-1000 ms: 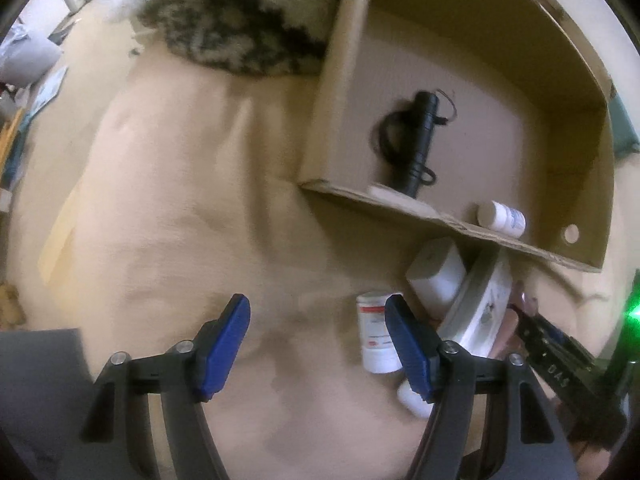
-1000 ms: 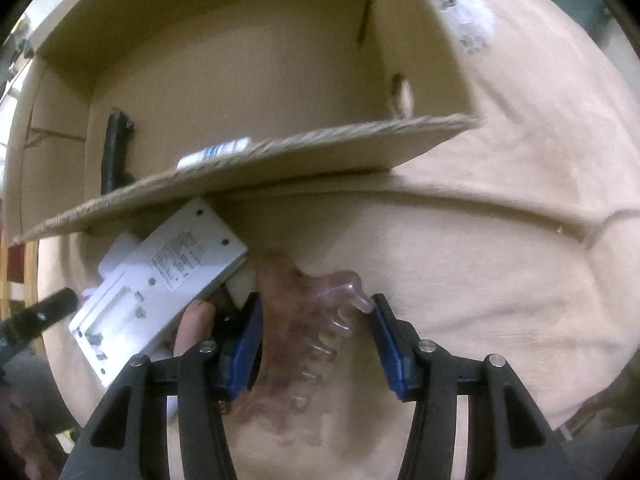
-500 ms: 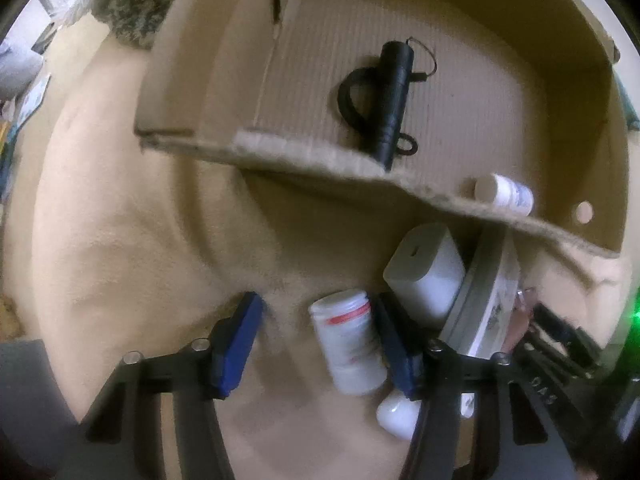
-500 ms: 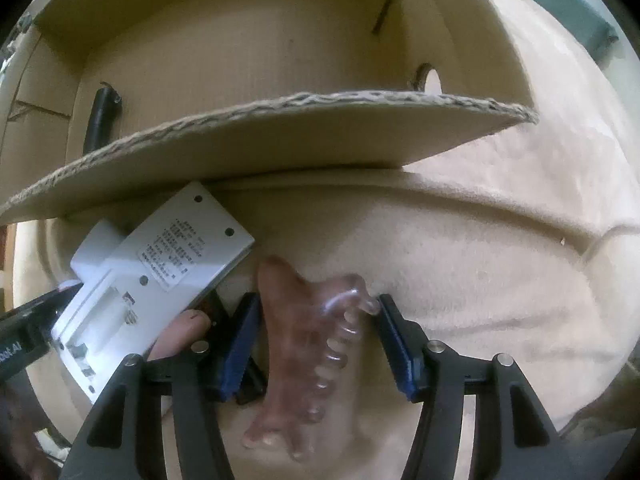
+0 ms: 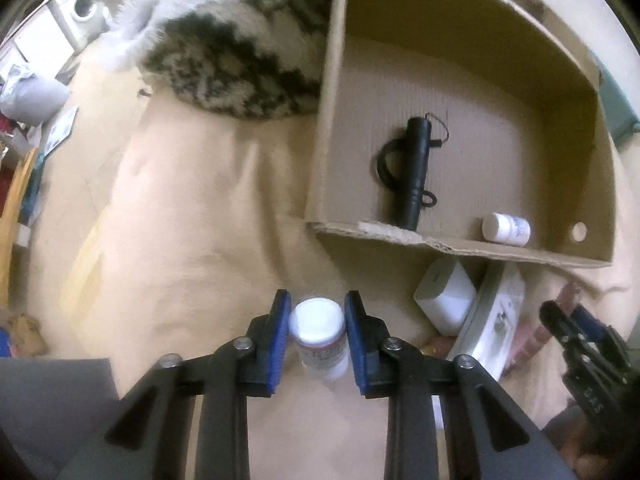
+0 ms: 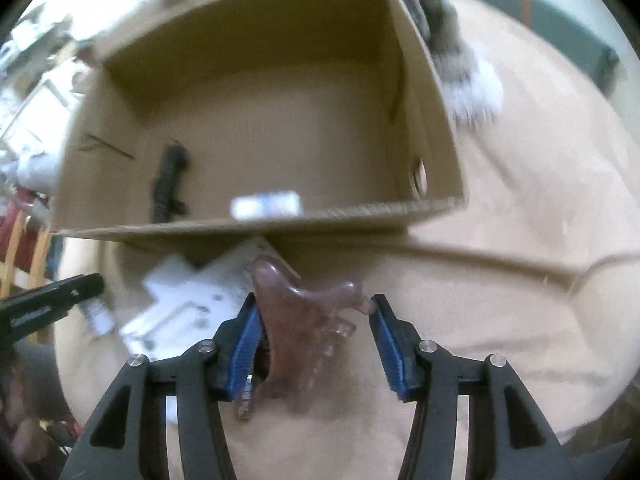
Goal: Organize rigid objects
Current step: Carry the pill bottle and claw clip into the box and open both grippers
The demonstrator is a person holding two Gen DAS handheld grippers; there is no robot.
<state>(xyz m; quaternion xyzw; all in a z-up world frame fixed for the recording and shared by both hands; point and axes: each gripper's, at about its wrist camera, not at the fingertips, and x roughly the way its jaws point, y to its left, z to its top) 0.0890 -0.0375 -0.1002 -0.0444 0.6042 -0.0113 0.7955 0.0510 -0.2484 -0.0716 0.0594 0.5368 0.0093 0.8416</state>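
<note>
My left gripper is shut on a white pill bottle with a red label, held above the beige blanket. My right gripper is closed on a translucent brown hair claw clip, raised before the cardboard box. In the box lie a black flashlight and a small white bottle. Outside its near wall lie a white charger block and a flat white device.
A furry grey-and-black cushion lies against the box's left wall. The beige blanket covers the surface. The right gripper shows at the left wrist view's lower right. Room clutter and a washing machine stand far left.
My left gripper closed on the white pill bottle and lifted it. My right gripper rose with the hair clip, so the box interior now shows.
</note>
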